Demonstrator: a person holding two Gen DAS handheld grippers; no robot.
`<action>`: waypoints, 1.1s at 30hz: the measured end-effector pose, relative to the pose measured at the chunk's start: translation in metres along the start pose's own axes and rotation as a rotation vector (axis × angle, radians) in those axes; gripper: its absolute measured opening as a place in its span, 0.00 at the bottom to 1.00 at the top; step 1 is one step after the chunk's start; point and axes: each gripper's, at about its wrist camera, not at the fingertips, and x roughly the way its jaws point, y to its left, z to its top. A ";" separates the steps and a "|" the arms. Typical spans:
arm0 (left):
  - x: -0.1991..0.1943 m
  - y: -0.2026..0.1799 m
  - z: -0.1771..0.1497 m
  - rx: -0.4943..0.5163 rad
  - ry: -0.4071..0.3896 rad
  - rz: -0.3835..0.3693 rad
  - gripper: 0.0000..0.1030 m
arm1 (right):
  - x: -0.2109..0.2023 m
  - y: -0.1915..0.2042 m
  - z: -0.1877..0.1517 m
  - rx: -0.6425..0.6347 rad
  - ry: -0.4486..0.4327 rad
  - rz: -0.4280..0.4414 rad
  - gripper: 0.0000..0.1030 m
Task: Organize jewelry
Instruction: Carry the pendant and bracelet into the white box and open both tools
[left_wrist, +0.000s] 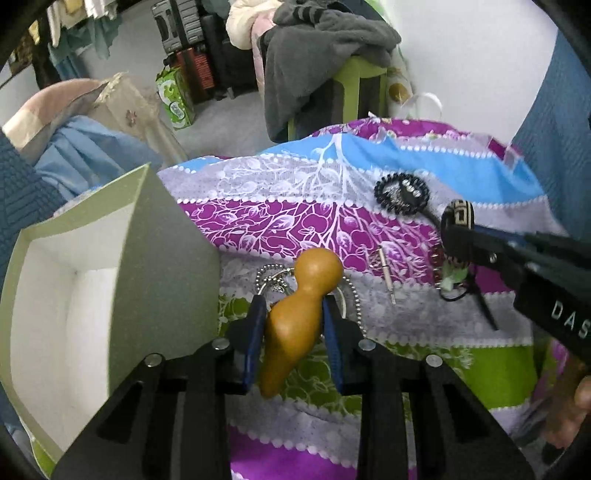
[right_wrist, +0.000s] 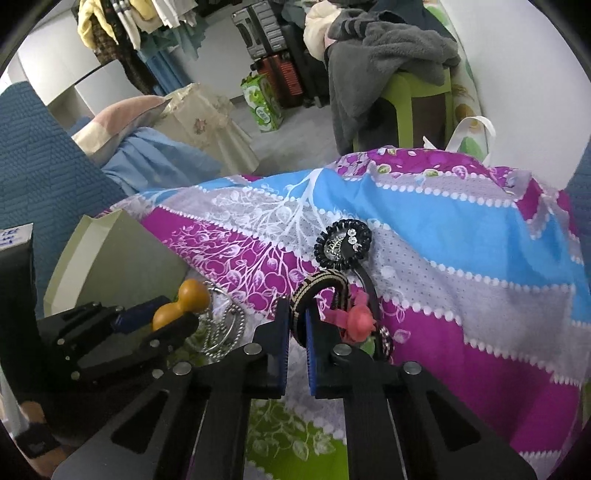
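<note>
Left wrist view shows my left gripper clamped on a tan wooden gourd, blue pads pressing its waist from both sides, the narrow end pointing away from me. Under it, on the bedsheet with its purple, blue, grey and green stripes, lies a silver ball chain looped with a metal ring. An open box, pale green outside and white inside, stands just to the left of the gourd. A small metal pin rests on the sheet to the right, apart from the chain.

On the side of my right tool I can read the white letters "DAS"; the rest runs out of view. In the right wrist view there is blue handwriting on a white label at the far left edge, too small for me to make out.

My right gripper has its jaws together on a black and gold patterned band, which arches up between the pads. Just right of it sits a pink flower piece tangled with dark cords. Beyond that, a black coiled hair tie with sparkling stones lies on the grey stripe.

A green packet on the floor carries print I cannot read.
</note>
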 end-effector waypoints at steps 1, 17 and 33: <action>-0.003 0.001 -0.001 -0.015 0.001 -0.013 0.31 | -0.004 0.003 -0.001 -0.003 -0.005 -0.006 0.06; -0.057 0.010 -0.047 -0.151 0.020 -0.182 0.31 | -0.052 0.026 -0.076 0.045 0.017 -0.089 0.06; -0.117 0.032 -0.062 -0.156 -0.042 -0.263 0.31 | -0.111 0.063 -0.083 0.069 -0.043 -0.177 0.06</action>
